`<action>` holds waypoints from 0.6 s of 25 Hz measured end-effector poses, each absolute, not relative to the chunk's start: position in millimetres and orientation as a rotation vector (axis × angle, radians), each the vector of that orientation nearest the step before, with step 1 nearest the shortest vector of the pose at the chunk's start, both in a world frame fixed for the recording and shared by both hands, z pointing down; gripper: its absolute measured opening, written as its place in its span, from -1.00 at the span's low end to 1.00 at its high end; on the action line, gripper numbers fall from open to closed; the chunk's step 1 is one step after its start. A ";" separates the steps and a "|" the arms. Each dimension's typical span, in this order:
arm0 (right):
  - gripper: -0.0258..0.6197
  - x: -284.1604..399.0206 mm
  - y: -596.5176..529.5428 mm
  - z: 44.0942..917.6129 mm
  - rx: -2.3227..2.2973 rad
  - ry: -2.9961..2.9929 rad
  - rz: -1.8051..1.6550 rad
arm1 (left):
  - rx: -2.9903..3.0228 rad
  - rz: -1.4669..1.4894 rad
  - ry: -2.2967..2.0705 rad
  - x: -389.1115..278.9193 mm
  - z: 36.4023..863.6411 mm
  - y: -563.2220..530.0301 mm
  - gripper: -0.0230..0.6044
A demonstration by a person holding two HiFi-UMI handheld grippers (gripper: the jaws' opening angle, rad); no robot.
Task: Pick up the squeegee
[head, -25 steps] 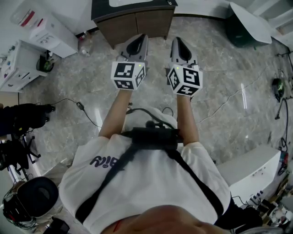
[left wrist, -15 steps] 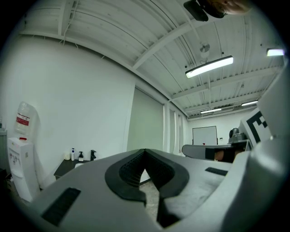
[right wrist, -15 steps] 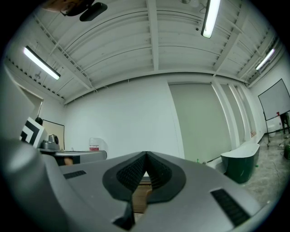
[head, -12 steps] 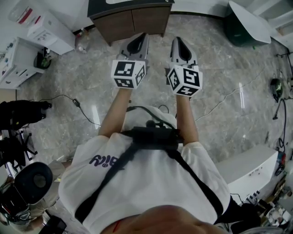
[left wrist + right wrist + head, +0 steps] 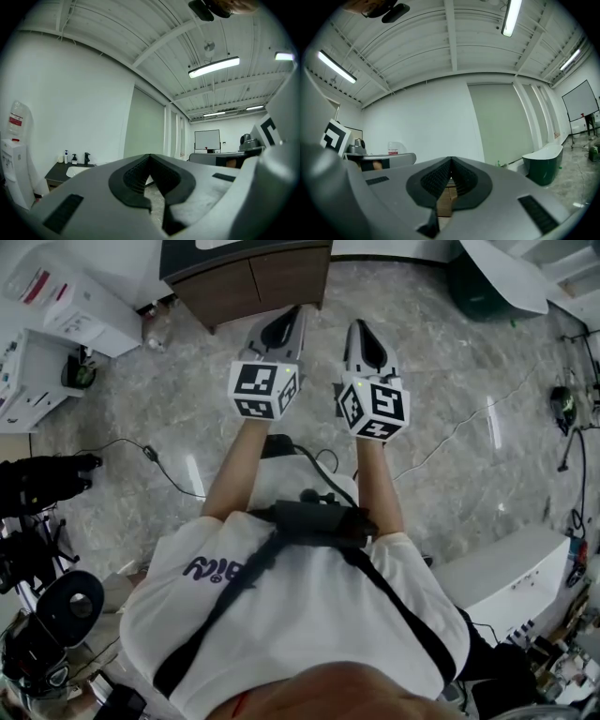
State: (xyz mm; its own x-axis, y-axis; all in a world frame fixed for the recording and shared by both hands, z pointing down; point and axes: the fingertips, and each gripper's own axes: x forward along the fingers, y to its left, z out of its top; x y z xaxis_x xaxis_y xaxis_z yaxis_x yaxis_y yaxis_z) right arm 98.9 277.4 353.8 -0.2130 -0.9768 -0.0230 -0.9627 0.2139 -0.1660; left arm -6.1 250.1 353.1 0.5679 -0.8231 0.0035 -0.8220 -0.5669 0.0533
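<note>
Left gripper (image 5: 150, 157) and right gripper (image 5: 451, 160) are both keeping their jaws pressed together on nothing — empty. No squeegee is showing in any view, so nothing is done yet: finding it, reaching and gripping are all remaining. Both are pointing toward a sink cabinet (image 5: 248, 273).

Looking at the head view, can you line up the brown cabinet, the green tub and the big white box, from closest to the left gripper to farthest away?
1. The brown cabinet: nearest, just ahead of the left gripper, at the top of the view.
2. The green tub: farther off, at the top right.
3. The white box: farthest, down at the lower right, beside the person.
</note>
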 end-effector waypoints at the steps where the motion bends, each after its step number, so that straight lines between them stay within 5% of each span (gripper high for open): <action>1: -0.90 101.7 274.7 355.5 -1.892 2.344 -0.180 | 2.741 -0.030 -1.432 -2.6 354.4 246.6 -0.90; 15: -0.90 117.4 154.8 362.8 -1.953 2.307 -0.177 | 2.765 -0.044 -1.345 20.2 363.5 120.7 -0.89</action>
State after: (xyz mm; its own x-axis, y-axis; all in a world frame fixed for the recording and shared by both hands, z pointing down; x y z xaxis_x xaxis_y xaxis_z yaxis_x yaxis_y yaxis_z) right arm 117.4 154.8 362.8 -0.1643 -0.9864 -0.0115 -0.9730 0.1639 -0.1624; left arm 20.2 120.7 363.5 0.6177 -0.7864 0.0035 -0.7846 -0.6159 0.0721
